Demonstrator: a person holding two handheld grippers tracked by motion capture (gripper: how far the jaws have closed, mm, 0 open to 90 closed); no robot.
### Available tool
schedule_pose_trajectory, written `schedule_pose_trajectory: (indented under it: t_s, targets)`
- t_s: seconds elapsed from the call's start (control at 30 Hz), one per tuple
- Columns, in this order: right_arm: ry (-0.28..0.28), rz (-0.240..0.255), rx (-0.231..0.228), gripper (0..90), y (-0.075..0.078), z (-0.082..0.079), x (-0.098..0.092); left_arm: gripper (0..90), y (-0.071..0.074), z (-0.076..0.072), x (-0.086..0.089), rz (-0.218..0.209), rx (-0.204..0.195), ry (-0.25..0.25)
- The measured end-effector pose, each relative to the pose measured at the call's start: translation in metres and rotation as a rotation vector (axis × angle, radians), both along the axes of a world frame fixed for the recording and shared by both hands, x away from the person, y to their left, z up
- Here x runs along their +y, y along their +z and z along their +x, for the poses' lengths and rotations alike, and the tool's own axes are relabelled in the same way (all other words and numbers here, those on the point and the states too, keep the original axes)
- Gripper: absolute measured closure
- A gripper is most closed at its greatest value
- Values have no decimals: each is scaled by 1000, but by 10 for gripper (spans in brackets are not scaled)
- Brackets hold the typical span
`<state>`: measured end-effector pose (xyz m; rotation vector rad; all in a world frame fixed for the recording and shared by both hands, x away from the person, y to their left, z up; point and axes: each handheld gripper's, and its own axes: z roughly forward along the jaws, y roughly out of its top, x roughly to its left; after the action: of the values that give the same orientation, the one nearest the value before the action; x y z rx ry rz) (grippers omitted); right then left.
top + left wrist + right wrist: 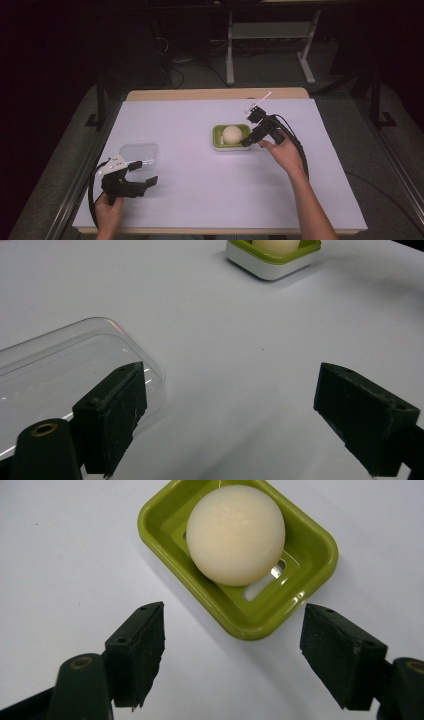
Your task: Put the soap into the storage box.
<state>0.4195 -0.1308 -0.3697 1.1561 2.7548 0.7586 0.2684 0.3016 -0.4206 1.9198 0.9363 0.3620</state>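
A round cream soap ball [232, 134] [235, 534] rests in a green soap dish [218, 136] [300, 580] near the table's middle. My right gripper [248, 141] [232, 652] hovers at the dish's right end, open, with the dish's near corner between its jaws. A clear plastic lid [139, 154] [60, 370] lies flat at the front left. My left gripper [142, 172] [230, 420] stands open just in front of the lid, one jaw over its edge, holding nothing. The dish [272, 257] lies far off in the left gripper view.
A white sheet [200, 200] covers the wooden table [215, 93]. Metal frame legs [230, 50] and cables stand on the dark floor beyond the far edge.
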Motion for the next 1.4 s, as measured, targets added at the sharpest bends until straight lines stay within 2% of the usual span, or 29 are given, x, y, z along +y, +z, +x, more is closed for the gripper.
schedule_pose_trajectory:
  t_s: [0.47,0.8,1.0,1.4]
  targets:
    - [-5,24,-13,251,1,-18,-17,129,0,0,0,8,7,1]
    - [-17,42,-14,253,-4,-32,-33,129,-1,0,-1,4,8,0]
    - [-38,61,-23,258,-7,-42,-45,128,-1,0,-1,9,11,0]
    - [-72,83,-9,258,-15,-56,-65,129,-2,0,-1,15,11,1]
